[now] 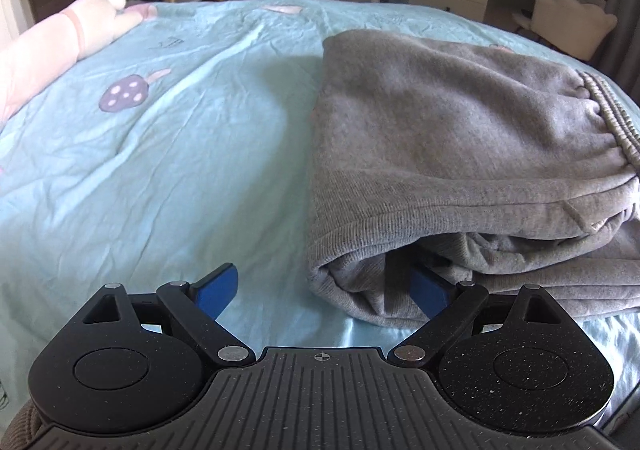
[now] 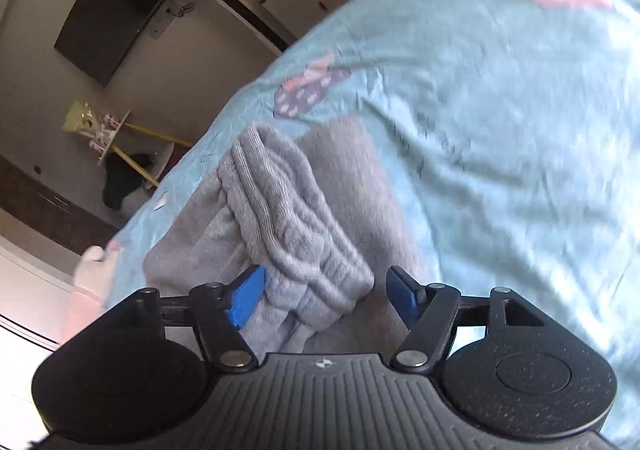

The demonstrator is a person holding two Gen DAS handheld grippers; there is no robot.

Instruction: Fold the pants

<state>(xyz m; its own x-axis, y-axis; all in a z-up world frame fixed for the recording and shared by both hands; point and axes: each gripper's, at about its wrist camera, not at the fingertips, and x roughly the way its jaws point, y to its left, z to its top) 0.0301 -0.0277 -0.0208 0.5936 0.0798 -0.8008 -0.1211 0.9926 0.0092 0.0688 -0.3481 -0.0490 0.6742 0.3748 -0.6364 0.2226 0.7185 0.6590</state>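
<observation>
Grey pants point(image 1: 460, 154) folded on the bed point(image 1: 160, 170), just ahead of both claws. Left claw point(image 1: 324, 292) released, right claw point(image 2: 324, 296) released astride the waistband. Soft, floppy fleece; best gripped through stacked edges.

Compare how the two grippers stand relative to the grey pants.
The left gripper straddles the folded corner of the grey pants, one finger tucked inside the fold; the right gripper brackets the ribbed waistband from outside. Both stand open, gripping nothing.
</observation>
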